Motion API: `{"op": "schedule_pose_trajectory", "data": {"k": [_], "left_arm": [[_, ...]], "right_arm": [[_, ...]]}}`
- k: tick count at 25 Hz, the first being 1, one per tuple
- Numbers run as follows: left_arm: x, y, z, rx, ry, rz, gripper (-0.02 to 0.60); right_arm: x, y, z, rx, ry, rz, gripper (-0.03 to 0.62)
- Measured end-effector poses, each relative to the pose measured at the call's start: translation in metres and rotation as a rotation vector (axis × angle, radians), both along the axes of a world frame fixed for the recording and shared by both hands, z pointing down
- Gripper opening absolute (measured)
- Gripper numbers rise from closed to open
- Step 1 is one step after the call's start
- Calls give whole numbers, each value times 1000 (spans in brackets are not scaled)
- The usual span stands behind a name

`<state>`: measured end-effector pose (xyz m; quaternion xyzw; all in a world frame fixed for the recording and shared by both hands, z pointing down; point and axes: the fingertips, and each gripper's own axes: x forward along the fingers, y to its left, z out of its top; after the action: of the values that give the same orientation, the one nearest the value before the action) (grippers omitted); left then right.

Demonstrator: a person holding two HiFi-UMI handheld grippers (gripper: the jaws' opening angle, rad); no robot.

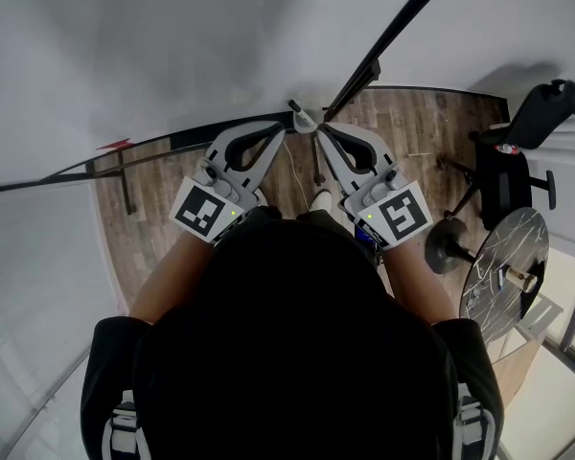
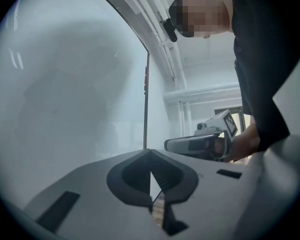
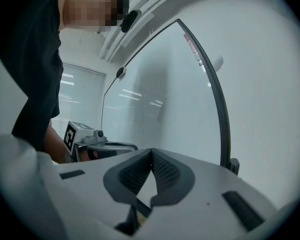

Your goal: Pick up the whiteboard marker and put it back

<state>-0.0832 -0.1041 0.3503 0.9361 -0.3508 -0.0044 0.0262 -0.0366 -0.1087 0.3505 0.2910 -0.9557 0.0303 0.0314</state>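
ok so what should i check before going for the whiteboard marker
1. marker found: cannot tell; no view clearly shows it.
2. left gripper ready to grasp: not ok; jaws shut, nothing between them.
3. right gripper ready to grasp: not ok; jaws shut, empty.
4. whiteboard ahead of both grippers: ok.
5. grippers clear of each other: cannot tell; their tips sit close together in the head view.
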Motion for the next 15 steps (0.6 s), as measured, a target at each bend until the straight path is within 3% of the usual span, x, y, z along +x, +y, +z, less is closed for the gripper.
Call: {"op": "schedule_pose_trajectory", "data": {"k": [15], "left_arm": [[-2,-5,-2,11,20,-6,3]], "right_arm": [[-2,-4,4,-17,-3,-9,-2]]}}
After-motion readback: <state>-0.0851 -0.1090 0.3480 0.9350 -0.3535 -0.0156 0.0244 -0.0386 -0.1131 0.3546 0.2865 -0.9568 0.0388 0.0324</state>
